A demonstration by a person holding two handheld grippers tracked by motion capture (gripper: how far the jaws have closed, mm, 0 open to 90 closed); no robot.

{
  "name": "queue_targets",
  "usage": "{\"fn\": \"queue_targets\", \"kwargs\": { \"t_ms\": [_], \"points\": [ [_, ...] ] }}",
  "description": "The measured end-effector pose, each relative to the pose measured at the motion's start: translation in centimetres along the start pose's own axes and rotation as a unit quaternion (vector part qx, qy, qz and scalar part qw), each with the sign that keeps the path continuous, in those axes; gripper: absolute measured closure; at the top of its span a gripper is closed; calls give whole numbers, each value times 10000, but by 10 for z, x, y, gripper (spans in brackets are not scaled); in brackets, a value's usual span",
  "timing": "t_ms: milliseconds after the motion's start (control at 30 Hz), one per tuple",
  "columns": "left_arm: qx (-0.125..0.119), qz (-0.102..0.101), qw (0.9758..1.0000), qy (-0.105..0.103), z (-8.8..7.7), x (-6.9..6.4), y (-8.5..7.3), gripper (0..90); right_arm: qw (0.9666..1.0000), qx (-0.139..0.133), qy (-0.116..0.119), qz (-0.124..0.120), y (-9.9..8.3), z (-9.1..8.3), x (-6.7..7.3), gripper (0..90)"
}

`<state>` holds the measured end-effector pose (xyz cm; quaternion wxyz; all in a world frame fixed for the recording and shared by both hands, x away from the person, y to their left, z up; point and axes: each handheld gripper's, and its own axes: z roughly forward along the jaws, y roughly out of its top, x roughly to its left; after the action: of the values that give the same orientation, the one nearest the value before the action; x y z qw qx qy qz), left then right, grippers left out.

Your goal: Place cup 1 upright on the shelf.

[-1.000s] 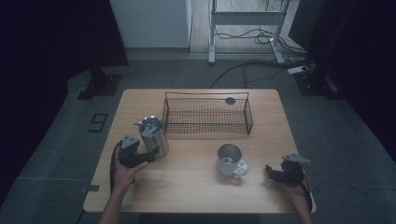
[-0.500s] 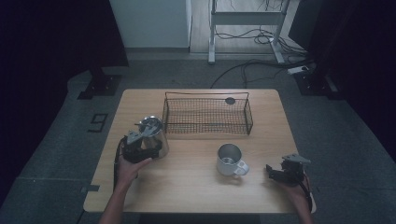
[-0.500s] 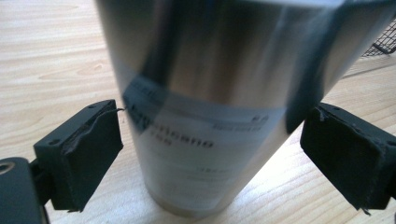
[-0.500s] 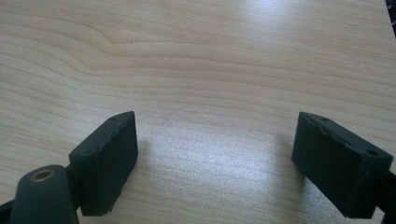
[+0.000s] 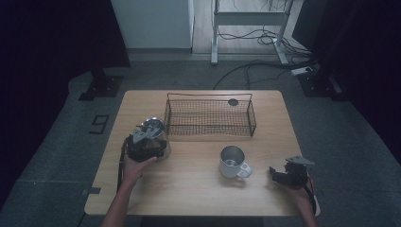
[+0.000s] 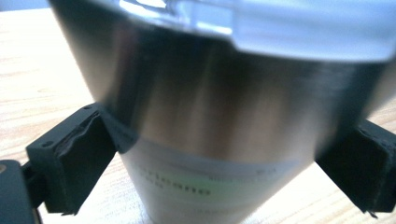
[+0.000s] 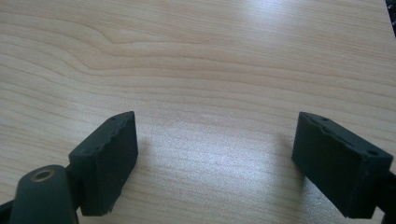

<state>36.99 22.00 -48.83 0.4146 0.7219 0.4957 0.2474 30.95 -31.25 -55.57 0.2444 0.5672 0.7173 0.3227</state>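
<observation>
A steel tumbler [image 5: 155, 130] with a lid stands on the left part of the wooden table [image 5: 189, 194]. My left gripper [image 5: 149, 143] has it from the near side. In the left gripper view the tumbler [image 6: 224, 116] sits between the jaws, blurred, with both pads [image 6: 84, 158] against its sides. Near the table's right front corner my right gripper [image 5: 278, 173] lies low and points left. Its jaws stand apart [image 7: 215, 140] over bare wood with nothing between them.
A black wire basket [image 5: 208, 95] stands at the back middle, with a small dark round thing [image 5: 233, 101] by its far right corner. A steel mug [image 5: 232, 161] with a handle stands between the grippers, a little left of the right one.
My left gripper has moved forward, from beside the tumbler's near left to around its body. The right gripper and the mug have kept still.
</observation>
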Motion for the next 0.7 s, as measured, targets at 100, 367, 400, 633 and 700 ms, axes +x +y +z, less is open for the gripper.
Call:
{"fn": "queue_targets", "kwargs": {
  "t_ms": [100,367,400,633,700],
  "points": [
    [-32,30,10000,62,5,-1,1,21,10000,1,0,0,0,0,0,140],
    [-21,26,9999,140,12,-2,3,22,10000,1,0,2,0,0,0,140],
    [-31,15,9999,130,12,-1,4,22,10000,0,0,1,0,0,0,140],
    [-40,62,9999,117,13,-1,3,32,10000,0,2,2,0,0,0,140],
    [-26,79,9999,95,13,0,4,34,10000,0,2,4,0,0,0,140]
  ]
}}
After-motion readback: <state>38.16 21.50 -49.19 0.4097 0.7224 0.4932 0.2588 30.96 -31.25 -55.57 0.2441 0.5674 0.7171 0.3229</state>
